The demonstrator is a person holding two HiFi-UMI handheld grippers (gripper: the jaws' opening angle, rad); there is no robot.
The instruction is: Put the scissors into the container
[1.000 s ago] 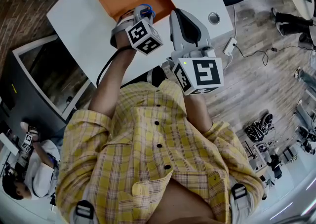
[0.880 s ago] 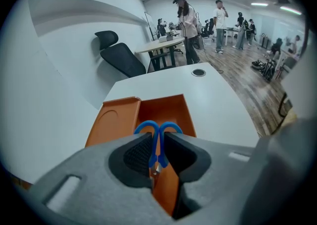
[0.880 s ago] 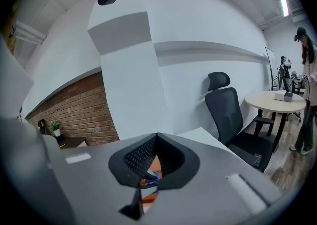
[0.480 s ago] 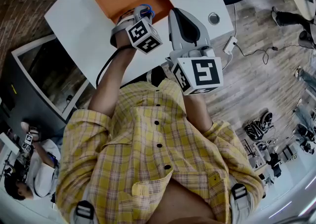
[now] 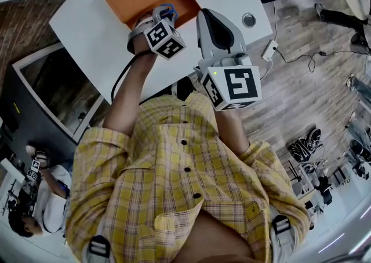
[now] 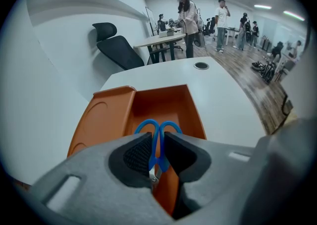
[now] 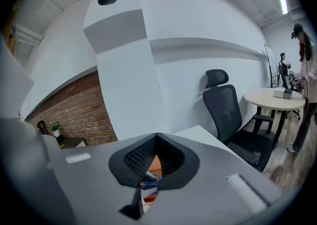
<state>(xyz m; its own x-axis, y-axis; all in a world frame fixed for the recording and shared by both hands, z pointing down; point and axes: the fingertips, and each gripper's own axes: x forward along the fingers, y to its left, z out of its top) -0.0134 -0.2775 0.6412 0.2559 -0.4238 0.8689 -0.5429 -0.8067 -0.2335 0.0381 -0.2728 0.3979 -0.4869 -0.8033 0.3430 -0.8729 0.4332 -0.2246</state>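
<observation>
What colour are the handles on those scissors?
Blue. The left gripper view shows the scissors best, pinched in the left claw over the orange container.

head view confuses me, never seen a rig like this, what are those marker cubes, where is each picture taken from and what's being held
No robot here: a person in a yellow checked shirt works with two tools, one per hand; the marker cubes are part of them. The head view looks down from a camera on the person's head. The other two views come from cameras riding on each tool, looking along its jaws. A white table carries an open orange container. The left hand-held gripper is clamped on blue-handled scissors, held over that container. The right hand-held gripper is shut on nothing, beside the left one.
</observation>
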